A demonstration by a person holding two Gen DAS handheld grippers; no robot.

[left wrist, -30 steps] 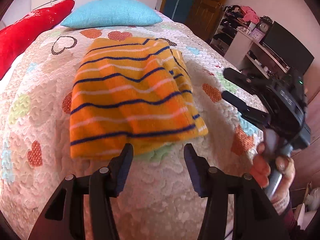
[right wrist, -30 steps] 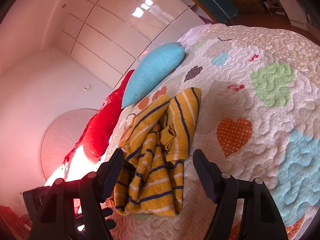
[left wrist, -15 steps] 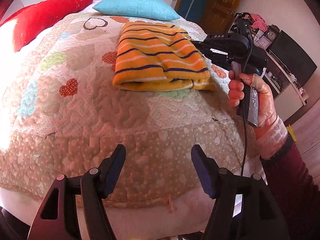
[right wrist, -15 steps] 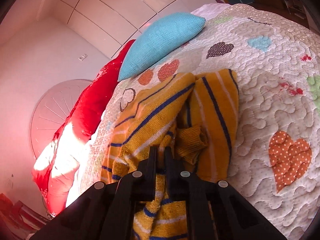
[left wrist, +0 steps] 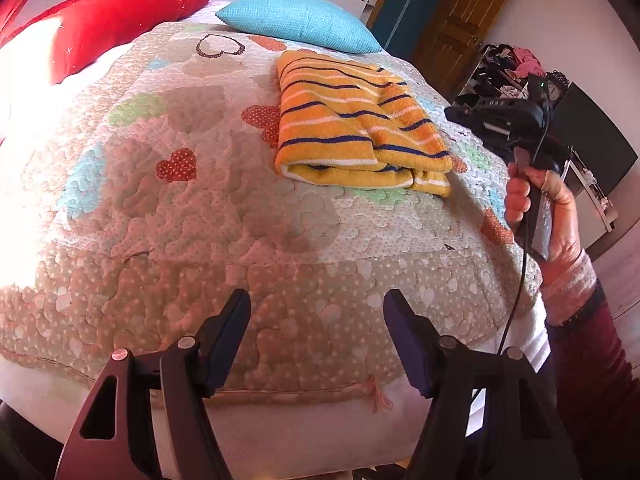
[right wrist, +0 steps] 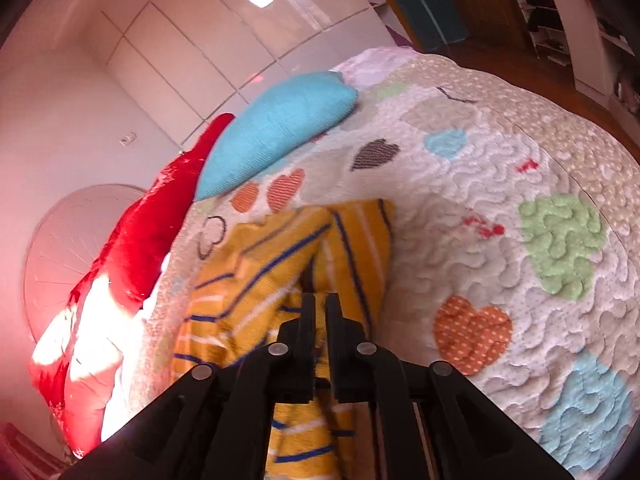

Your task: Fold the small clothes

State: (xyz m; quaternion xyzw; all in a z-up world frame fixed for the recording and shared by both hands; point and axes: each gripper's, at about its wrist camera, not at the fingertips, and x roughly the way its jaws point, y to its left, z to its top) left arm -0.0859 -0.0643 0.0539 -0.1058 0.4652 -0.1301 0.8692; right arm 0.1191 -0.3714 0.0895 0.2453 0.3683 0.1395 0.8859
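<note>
While folded, fuzzy striped sweater point(left wrist: 356, 120), quilted bedspread point(left wrist: 200, 216)

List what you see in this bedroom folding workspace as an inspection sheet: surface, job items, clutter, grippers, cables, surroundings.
Surface: heart-patterned quilt on a bed, lying smooth.
Job's things: striped garment, yellow with blue and white stripes, folded on the quilt.
Clutter: blue cushion and red cushion at the head end.
Grippers: left gripper open over the foot edge, holding nothing; right gripper with fingers almost together and opening, yellow cloth in the slit.
Cables: black cable hanging below the right hand.
Surroundings: wooden door, cluttered shelf, white wardrobe.
</note>
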